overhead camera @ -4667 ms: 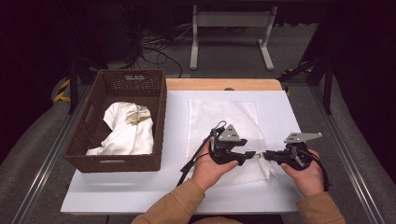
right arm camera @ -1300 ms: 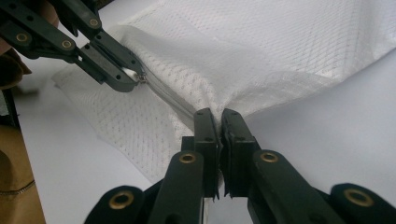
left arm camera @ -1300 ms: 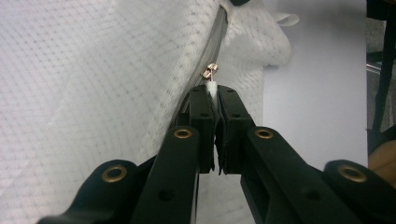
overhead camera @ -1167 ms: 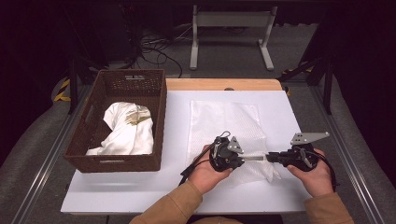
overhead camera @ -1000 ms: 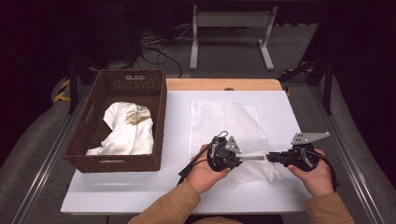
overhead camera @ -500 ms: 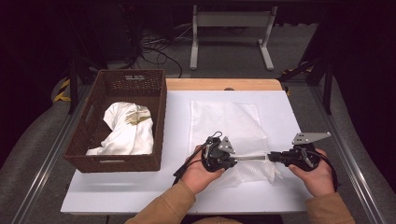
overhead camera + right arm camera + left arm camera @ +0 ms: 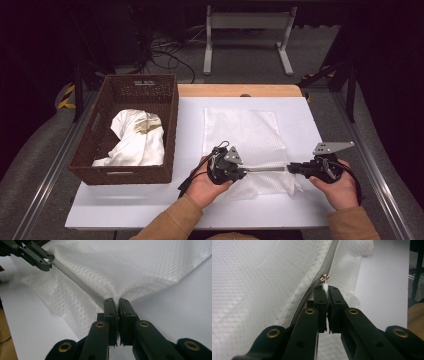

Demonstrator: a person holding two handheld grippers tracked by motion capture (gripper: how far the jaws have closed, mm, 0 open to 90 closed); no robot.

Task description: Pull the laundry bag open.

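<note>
A white mesh bag (image 7: 240, 130) lies flat on the white table (image 7: 150, 210), with a grey zipper (image 7: 267, 169) along its near edge. My left gripper (image 7: 245, 171) is shut on the zipper pull (image 7: 325, 278), a small brass slider with a white tab, seen just past the jaws of the left gripper (image 7: 325, 288). My right gripper (image 7: 290, 168) is shut on the bag's corner at the zipper's end; the right gripper (image 7: 117, 301) pinches the fabric there. The zipper (image 7: 77, 282) runs taut between both, up to the left gripper (image 7: 48, 261).
A brown wicker basket (image 7: 120, 175) stands at the table's left and holds a crumpled white cloth (image 7: 135, 137). A wooden board (image 7: 240, 90) edges the table's far side. Beyond it stands a metal frame (image 7: 247, 20) among cables on the floor.
My left gripper has slid left along the zipper with the pull in it, widening the gap to the right gripper. The right gripper has stayed at the bag's corner.
</note>
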